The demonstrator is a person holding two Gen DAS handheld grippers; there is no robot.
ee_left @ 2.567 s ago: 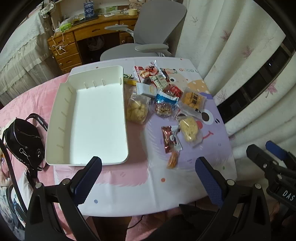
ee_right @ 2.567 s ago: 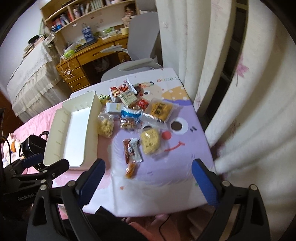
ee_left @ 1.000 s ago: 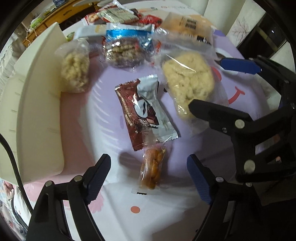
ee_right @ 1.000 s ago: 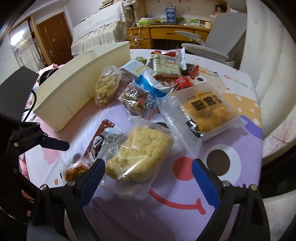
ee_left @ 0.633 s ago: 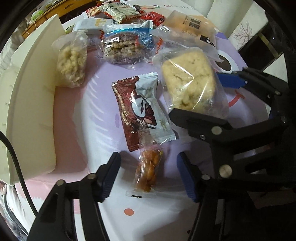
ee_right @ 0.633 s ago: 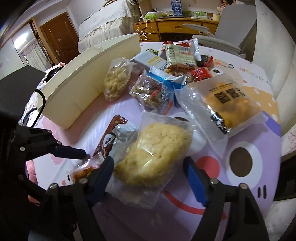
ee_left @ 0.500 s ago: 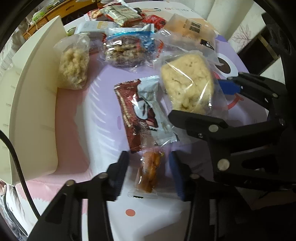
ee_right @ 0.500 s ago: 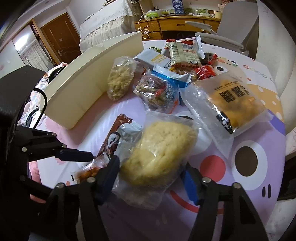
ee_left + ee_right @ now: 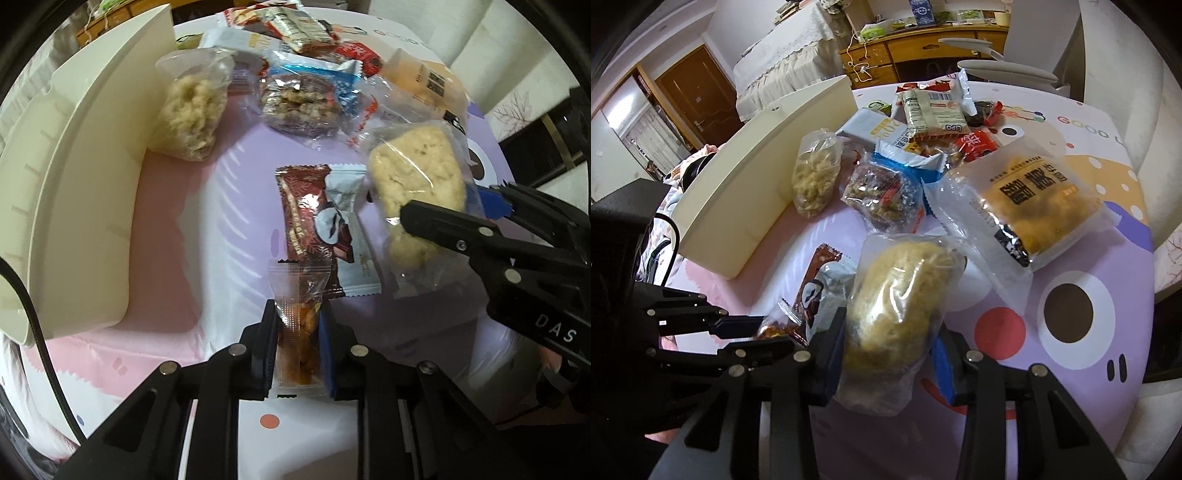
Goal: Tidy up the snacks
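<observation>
Left wrist view: left gripper (image 9: 298, 332) pointing down at the table, jaws have just been closing and now clamp a small clear packet of orange snack (image 9: 299, 332), pads pressing on both long sides. Packet's top seal overlaps the bottom end of a brown-and-silver wrapper (image 9: 314, 229) lying flat on the patterned tablecloth (image 9: 236, 229). White tray (image 9: 81, 192) sits at left, tilted rim toward camera; a clear bag of pale crumbly snack (image 9: 192, 110) leans against its wall. Blue-edged nut cluster pack (image 9: 303, 99) beyond, more packs piled behind. Right gripper (image 9: 443, 206) enters from right, fingers either side of a pale rice cake in clear wrap (image 9: 417, 192).

Right wrist view: right gripper (image 9: 886, 354) jaws have just been closing, now squeezing the rice cake bag (image 9: 897, 306) between the blue pads, bag standing up on edge. Large clear pack with orange contents and black lettering (image 9: 1030, 199) lies just beyond, touching the rice cake bag's corner. Nut cluster pack (image 9: 882, 195), pale crumbly bag (image 9: 816, 181) and tray (image 9: 746, 192) to the left. Left gripper (image 9: 768, 332) low at left, closed on the orange packet (image 9: 779, 328). Desk (image 9: 923, 48) and chair (image 9: 1015, 55) in background.
</observation>
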